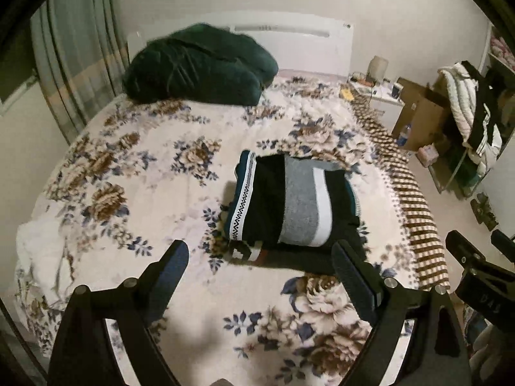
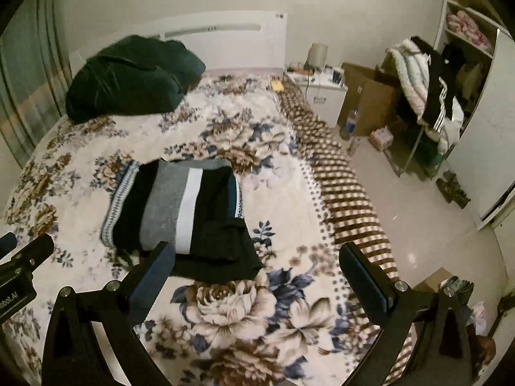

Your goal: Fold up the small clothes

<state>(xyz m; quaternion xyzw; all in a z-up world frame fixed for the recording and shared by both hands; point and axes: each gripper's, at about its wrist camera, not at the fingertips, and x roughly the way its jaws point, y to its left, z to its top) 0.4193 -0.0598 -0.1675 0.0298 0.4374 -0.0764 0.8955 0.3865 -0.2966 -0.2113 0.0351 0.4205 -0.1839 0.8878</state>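
Observation:
A folded stack of small clothes [image 1: 289, 202], black with a grey and a white band and a zigzag-patterned waistband, lies on the floral bedspread [image 1: 135, 167]. My left gripper [image 1: 260, 257] is open and empty, hovering just in front of the stack. In the right wrist view the same stack [image 2: 180, 209] lies left of centre. My right gripper [image 2: 257, 257] is open and empty, above the stack's near right corner. The right gripper also shows at the right edge of the left wrist view [image 1: 476, 257], and the left one at the left edge of the right wrist view [image 2: 22, 257].
A dark green pillow [image 1: 199, 64] lies at the head of the bed by the white headboard [image 1: 289, 41]. A white cloth [image 1: 38, 251] lies at the bed's left edge. A nightstand [image 2: 322, 90], cardboard box [image 2: 370, 96] and clothes rack [image 2: 428, 96] stand to the right on the floor.

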